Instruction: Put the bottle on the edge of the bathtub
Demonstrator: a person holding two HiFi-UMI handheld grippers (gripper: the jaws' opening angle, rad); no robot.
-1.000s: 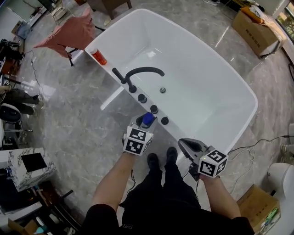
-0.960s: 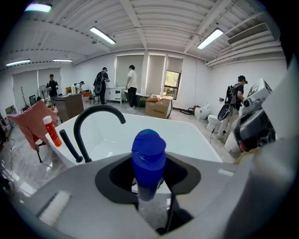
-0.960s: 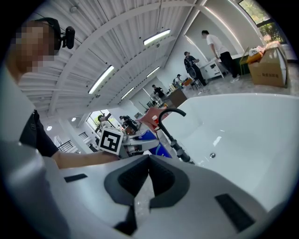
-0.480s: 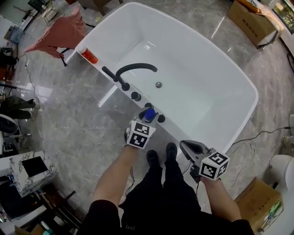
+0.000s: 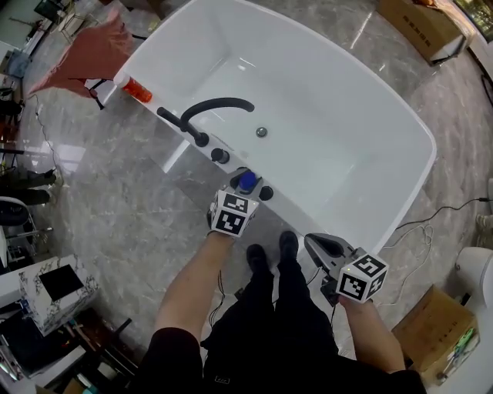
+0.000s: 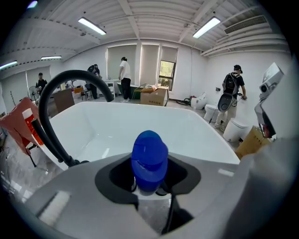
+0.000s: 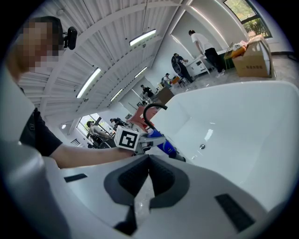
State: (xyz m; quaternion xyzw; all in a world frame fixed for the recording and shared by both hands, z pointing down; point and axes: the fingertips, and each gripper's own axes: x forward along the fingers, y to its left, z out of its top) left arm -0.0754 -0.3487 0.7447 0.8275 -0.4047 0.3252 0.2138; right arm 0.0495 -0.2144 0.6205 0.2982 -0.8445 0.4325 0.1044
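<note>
A bottle with a blue cap stands upright in my left gripper, which is shut on it. It hangs over the near rim of the white bathtub, among the black knobs beside the black faucet. In the left gripper view the blue cap fills the gap between the jaws, with the tub basin behind. My right gripper is held lower right, off the tub, shut and empty. Its view shows its jaws meeting and the blue bottle beyond.
An orange-red bottle lies on the tub's left rim. A pink cloth hangs on a rack beyond it. Cardboard boxes, a marble-patterned box and a floor cable surround the tub. My shoes stand by the rim.
My left gripper has carried the bottle a little forward, onto the tub's rim line over the middle knob. The right gripper has kept its place.
</note>
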